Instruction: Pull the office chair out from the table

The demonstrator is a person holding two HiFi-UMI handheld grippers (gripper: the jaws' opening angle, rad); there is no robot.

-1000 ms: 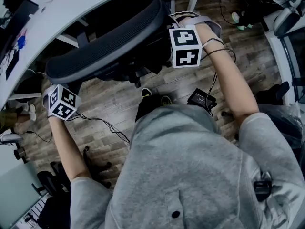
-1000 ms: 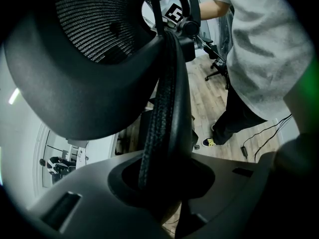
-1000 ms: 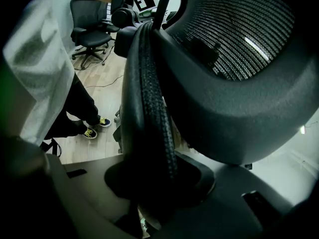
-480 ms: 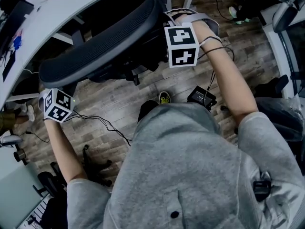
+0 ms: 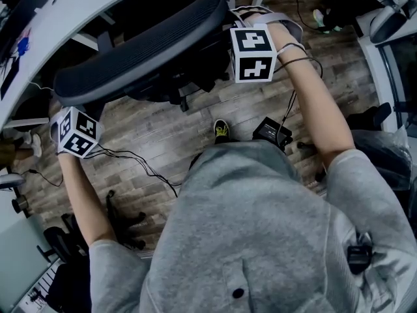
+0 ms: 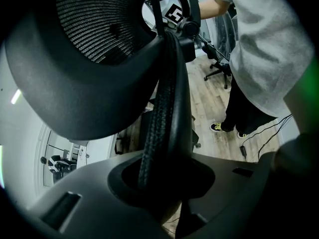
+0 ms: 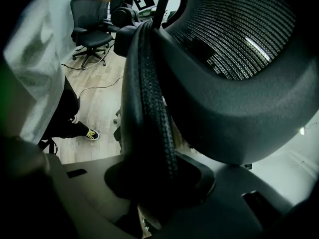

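The black mesh office chair stands with its seat under the white table; in the head view I see the top of its backrest from above. My left gripper holds the backrest's left end and my right gripper holds its right end. In the left gripper view the backrest's padded edge runs down between the jaws of the left gripper, which are shut on it. The right gripper view shows the same: the backrest edge is clamped in my right gripper.
The person in a grey sweater stands just behind the chair, one shoe on the wood floor. Cables and a black box lie on the floor. Another chair's base is at lower left, and another office chair stands behind.
Both grippers keep their hold on the backrest and have hardly moved. The person's feet have shifted on the floor below the chair.
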